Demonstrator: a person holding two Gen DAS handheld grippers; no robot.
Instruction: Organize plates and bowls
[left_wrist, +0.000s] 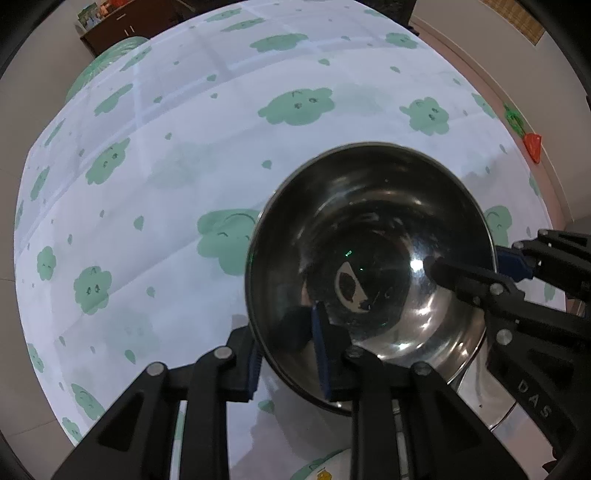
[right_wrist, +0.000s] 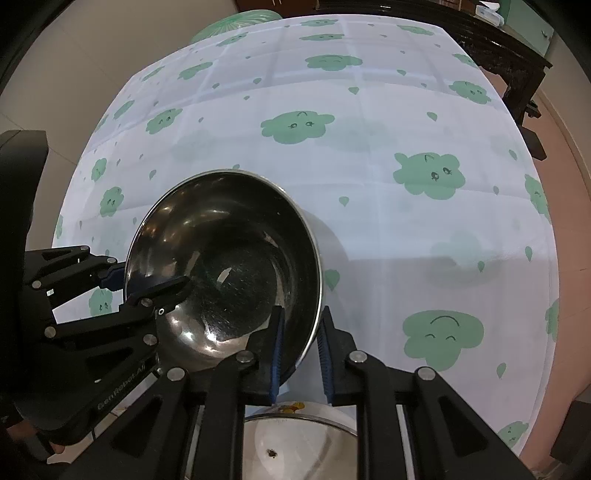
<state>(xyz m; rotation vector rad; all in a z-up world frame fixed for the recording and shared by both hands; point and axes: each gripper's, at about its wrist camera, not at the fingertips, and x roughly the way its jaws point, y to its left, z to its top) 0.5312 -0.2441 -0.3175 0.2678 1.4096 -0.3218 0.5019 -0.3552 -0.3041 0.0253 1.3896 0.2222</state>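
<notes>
A steel bowl (left_wrist: 369, 266) is held tilted above the table, its shiny inside facing the cameras; it also shows in the right wrist view (right_wrist: 225, 266). My left gripper (left_wrist: 288, 358) is shut on the bowl's near-left rim, one finger inside and one outside. My right gripper (right_wrist: 301, 354) is shut on the opposite rim the same way. The right gripper shows in the left wrist view (left_wrist: 476, 266), the left gripper in the right wrist view (right_wrist: 147, 280). Below the bowl lies a steel plate (right_wrist: 295, 443) on a white dish with a yellow print (right_wrist: 291, 407).
The table carries a white cloth with green cloud prints (left_wrist: 184, 147), spread far ahead and to both sides. A dark wooden cabinet (right_wrist: 509, 55) stands beyond the table's far right. An orange and green toy (left_wrist: 532, 146) lies on the floor at the right.
</notes>
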